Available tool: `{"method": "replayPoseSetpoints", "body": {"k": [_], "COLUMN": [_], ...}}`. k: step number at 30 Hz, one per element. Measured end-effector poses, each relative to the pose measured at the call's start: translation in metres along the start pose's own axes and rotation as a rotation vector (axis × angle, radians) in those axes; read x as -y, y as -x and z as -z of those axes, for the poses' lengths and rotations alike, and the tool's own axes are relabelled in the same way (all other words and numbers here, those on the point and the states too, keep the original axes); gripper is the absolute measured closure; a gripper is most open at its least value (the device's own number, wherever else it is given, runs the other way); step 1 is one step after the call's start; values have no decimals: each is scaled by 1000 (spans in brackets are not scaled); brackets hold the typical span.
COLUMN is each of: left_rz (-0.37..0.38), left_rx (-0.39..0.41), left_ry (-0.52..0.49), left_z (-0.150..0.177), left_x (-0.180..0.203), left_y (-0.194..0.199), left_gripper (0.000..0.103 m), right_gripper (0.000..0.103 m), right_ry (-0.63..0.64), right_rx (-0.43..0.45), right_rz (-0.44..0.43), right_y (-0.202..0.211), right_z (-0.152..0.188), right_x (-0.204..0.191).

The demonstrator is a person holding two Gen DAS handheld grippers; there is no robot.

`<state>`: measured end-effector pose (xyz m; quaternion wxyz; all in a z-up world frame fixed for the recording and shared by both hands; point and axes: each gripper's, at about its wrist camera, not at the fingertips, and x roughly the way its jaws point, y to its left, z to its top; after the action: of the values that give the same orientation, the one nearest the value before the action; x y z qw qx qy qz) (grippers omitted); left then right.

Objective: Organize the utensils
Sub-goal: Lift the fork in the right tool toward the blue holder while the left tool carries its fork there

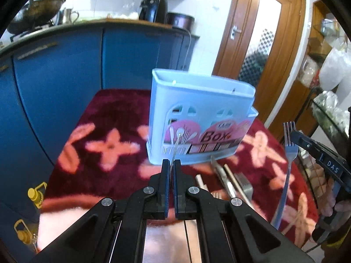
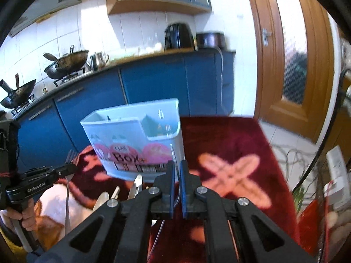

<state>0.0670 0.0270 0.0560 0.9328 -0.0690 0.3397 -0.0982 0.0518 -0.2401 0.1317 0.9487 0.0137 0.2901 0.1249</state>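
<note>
The supporting surface is a table covered by a deep red plush cloth [image 1: 114,109] printed with pink cross-shaped flowers. A light blue utensil holder [image 1: 197,118] stands upright directly on the cloth, toward its far side. In front of the holder's base, several loose utensils [image 1: 228,179] lie flat on the cloth in a small cluster; they appear to include chopsticks and a metal-handled piece, but blur prevents firm identification.
</note>
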Motion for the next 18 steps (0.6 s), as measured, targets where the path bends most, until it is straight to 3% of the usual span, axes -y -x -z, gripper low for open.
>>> {"method": "replayPoseSetpoints", "body": {"k": [7,18], "left_rz": [9,15], "left_rx": [75,173], "left_ry": [13,2], "left_z": [-11,-36], "left_x": [5,15], "left_y": [20,46], "left_gripper": [101,102], "right_gripper": [99,99], "right_ry": [34,76], "right_rx": [132,229], "right_rz": [53,88], "right_y": [24,43], "right_z": [-17,-42], "right_x": [-13,-27]}}
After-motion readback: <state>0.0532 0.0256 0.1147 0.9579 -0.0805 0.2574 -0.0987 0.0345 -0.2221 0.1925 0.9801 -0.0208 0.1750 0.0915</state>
